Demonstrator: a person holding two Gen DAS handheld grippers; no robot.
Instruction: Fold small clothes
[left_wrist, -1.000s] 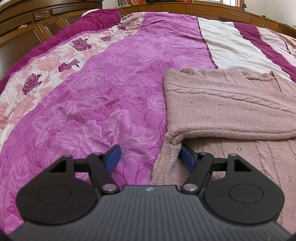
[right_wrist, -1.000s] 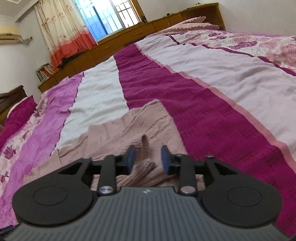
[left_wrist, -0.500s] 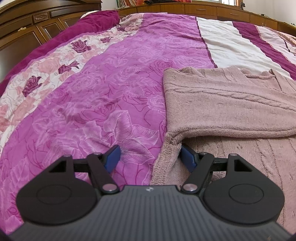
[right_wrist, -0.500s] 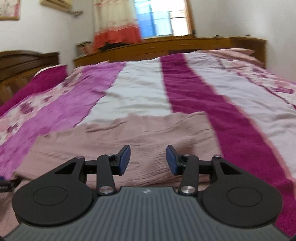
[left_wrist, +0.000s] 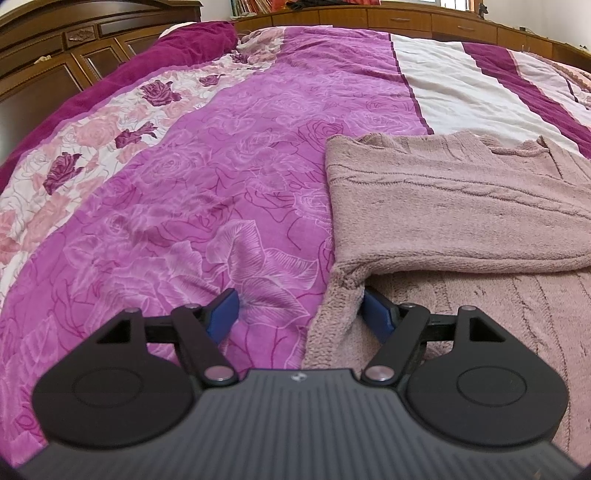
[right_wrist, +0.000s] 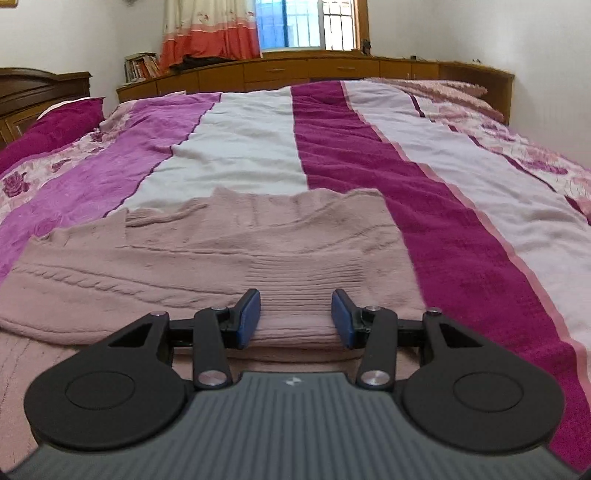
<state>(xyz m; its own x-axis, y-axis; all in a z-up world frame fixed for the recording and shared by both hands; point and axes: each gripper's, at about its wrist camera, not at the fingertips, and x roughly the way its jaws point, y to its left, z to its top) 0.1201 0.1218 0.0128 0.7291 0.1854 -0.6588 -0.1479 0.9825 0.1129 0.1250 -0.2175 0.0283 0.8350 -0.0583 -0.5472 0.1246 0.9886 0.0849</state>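
Sweater (left_wrist: 454, 206): dusty pink knit, cable and rib pattern. Bedspread (left_wrist: 236, 155) left of the left gripper: magenta with tonal rose outlines, then a white-pink band with dark purple roses. Ahead of the right gripper: white, deep magenta, pale pink stripes. Pads (right_wrist: 248, 318) blue, gripper bodies black. Curtain (right_wrist: 207, 26) cream over orange-red.

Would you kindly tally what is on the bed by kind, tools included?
Knitted sweaters: 1, dusty pink
Pillows: 1, magenta
Bedspreads: 1, striped and floral
Tools: 2, the left tool and the right tool, both open
Total: 5
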